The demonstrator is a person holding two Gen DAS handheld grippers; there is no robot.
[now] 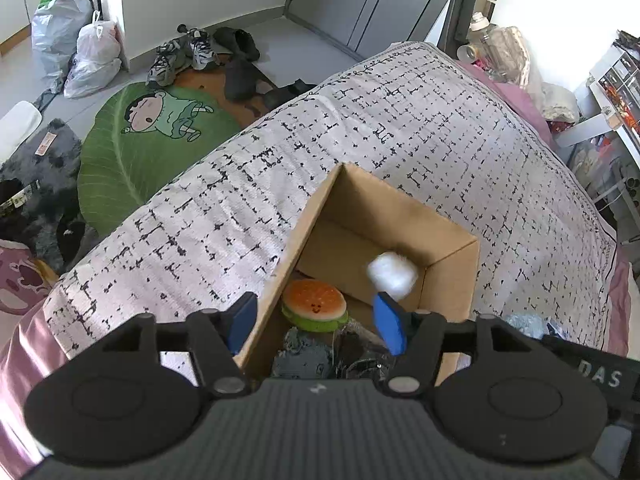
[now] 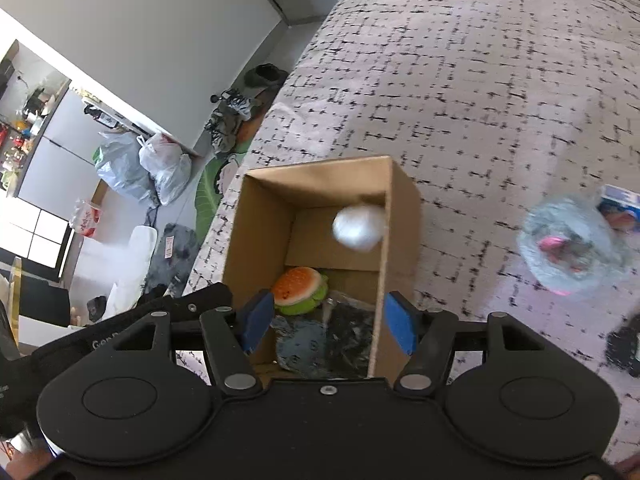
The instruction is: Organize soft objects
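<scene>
An open cardboard box [image 1: 448, 264] [image 2: 400, 216] stands on the bed. Inside lie a burger plush [image 1: 314, 306] [image 2: 298, 290] and a dark grey plush [image 1: 304, 354] [image 2: 320, 344]. A white fluffy ball [image 1: 393, 274] [image 2: 358, 227], blurred, is in the air inside the box, touching neither gripper. My left gripper [image 1: 316, 322] is open above the box's near end, its fingers astride the left wall. My right gripper [image 2: 328, 326] is open and empty over the same end. A grey-and-pink fluffy toy [image 2: 572, 248] lies on the bed right of the box.
The bed carries a white cover with black marks [image 1: 400, 128]. On the floor to the left lie a green leaf-shaped rug [image 1: 148, 144], shoes [image 1: 180, 56] and plastic bags [image 1: 76, 44]. A small blue-and-white packet [image 2: 620, 204] and a dark object [image 2: 624, 344] lie at the right.
</scene>
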